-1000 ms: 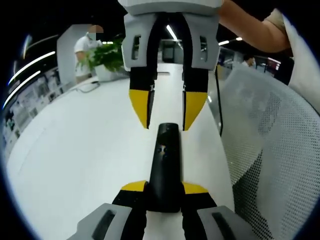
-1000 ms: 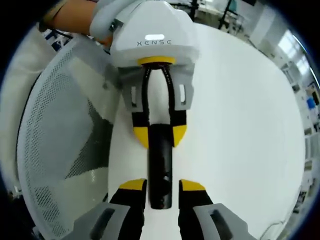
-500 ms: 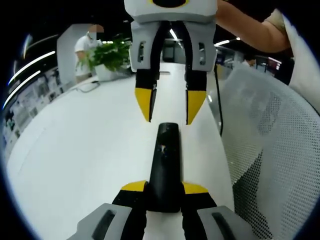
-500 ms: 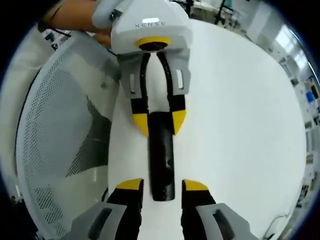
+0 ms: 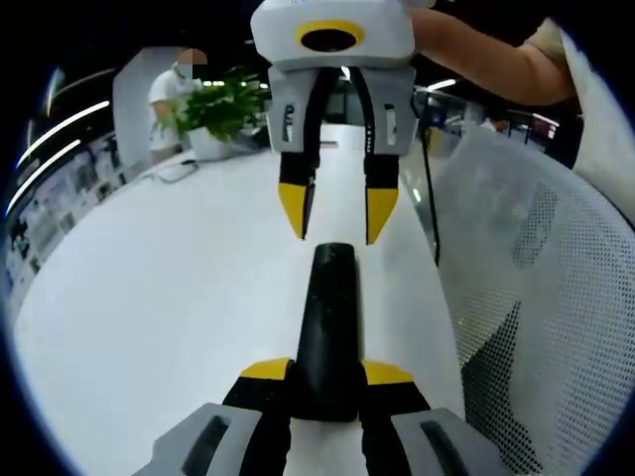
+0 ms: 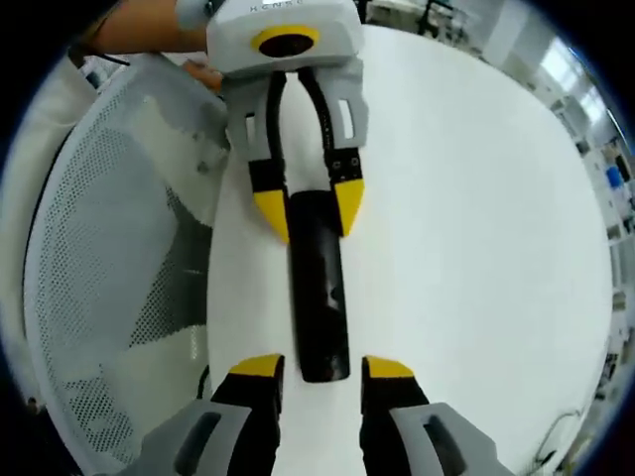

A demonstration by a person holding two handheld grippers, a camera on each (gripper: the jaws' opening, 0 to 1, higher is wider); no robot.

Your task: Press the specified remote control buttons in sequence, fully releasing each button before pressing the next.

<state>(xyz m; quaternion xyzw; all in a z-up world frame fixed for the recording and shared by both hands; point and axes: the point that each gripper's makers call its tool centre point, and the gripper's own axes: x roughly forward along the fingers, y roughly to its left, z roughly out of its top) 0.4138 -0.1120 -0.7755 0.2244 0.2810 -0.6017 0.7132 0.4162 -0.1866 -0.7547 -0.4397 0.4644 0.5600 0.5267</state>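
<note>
A long black remote (image 5: 327,317) lies lengthwise over the white table (image 5: 149,297). My left gripper (image 5: 326,372) is shut on its near end, yellow tips pressed to both sides. My right gripper (image 5: 337,211) hangs open above and beyond the remote's far end, jaws apart and not touching it. In the right gripper view the remote (image 6: 317,288) runs from my left gripper (image 6: 309,208), clamped on its far end, down to my right gripper (image 6: 322,369). There the remote's end sits between the spread yellow tips with a gap on each side.
A white mesh chair back (image 5: 536,297) stands close along the table's edge, also visible as the chair (image 6: 109,278). A potted plant (image 5: 213,109) and a person (image 5: 169,94) are at the far end. A dark cable (image 5: 434,198) runs along the table's edge.
My right gripper has drawn back and up from the remote, staying open. The left gripper has kept its hold on the remote.
</note>
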